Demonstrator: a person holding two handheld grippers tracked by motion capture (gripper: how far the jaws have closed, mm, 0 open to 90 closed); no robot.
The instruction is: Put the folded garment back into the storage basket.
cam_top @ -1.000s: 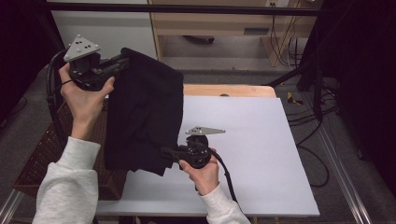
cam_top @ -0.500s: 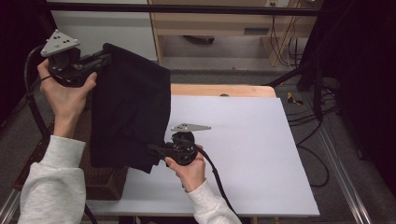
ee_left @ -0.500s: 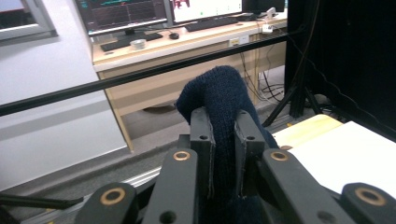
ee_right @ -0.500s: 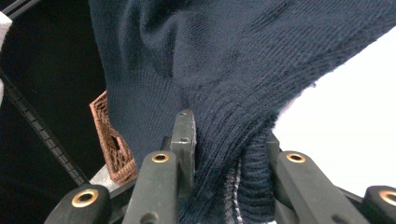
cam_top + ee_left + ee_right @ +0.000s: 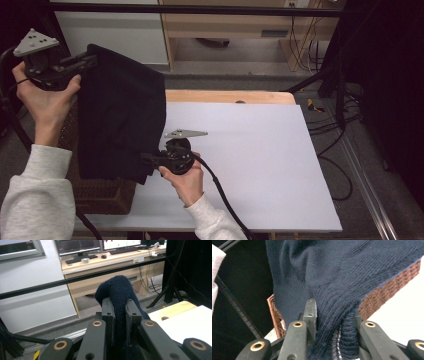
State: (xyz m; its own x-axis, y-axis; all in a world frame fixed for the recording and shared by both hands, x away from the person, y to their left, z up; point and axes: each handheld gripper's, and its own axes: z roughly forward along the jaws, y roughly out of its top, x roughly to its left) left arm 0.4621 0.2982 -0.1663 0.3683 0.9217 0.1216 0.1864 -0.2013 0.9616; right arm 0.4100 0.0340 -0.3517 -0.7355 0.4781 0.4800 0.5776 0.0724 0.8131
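Note:
A dark navy knitted garment (image 5: pixel 122 115) hangs between my two grippers at the left of the table. My left gripper (image 5: pixel 89 60) holds it up high at the far left and is shut on its top edge; in the left gripper view the knit (image 5: pixel 120 302) bulges up between the closed jaws. My right gripper (image 5: pixel 149 161) sits low near the table's left edge and is shut on the garment's lower hem, where the knit (image 5: pixel 332 325) is bunched between its jaws.
A brown woven basket (image 5: pixel 100 195) stands under the hanging garment at the table's left side, also seen as the basket (image 5: pixel 384 296) behind the knit. The white table top (image 5: pixel 260 160) stretches to the right. A black bar (image 5: pixel 75 281) and desks lie beyond.
My left gripper has lifted and swung further left with the garment. My right gripper has followed leftward along the table, keeping the hem; the cloth now hangs over the basket.

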